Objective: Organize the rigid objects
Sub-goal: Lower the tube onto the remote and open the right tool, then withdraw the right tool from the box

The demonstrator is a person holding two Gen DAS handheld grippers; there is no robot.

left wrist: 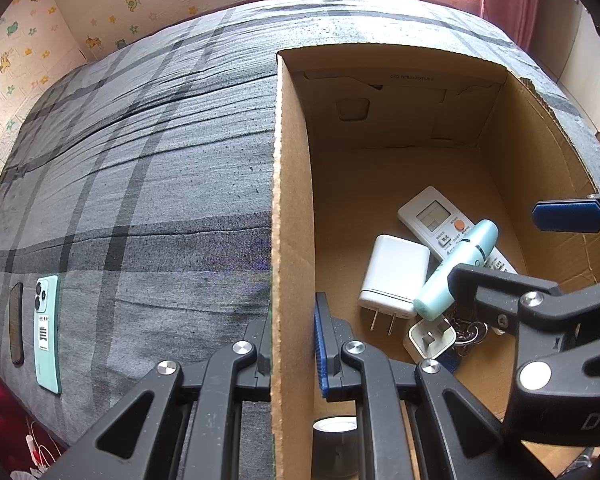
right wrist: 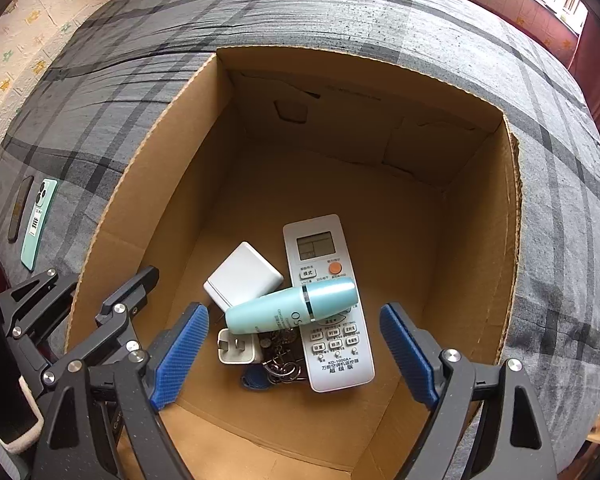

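An open cardboard box (right wrist: 380,72) stands on a grey plaid bed. On its floor lie a white remote (right wrist: 316,248), a teal bottle (right wrist: 292,306) slanted across the remote, a large white charger (right wrist: 244,276), a small white plug (right wrist: 236,350) and a bunch of keys (right wrist: 280,360) with a blue fob. My right gripper (right wrist: 294,354) hangs open above them, its blue pads well apart and touching nothing. My left gripper (left wrist: 294,356) is shut on the box's left wall (left wrist: 292,200), one finger inside and one outside. Both views show the bottle (left wrist: 456,268).
A mint phone (left wrist: 47,332) and a dark flat slab (left wrist: 17,324) lie side by side on the bed left of the box. A dark round container with a white rim (left wrist: 334,436) shows under my left gripper. Patterned wall and a pink curtain lie beyond the bed.
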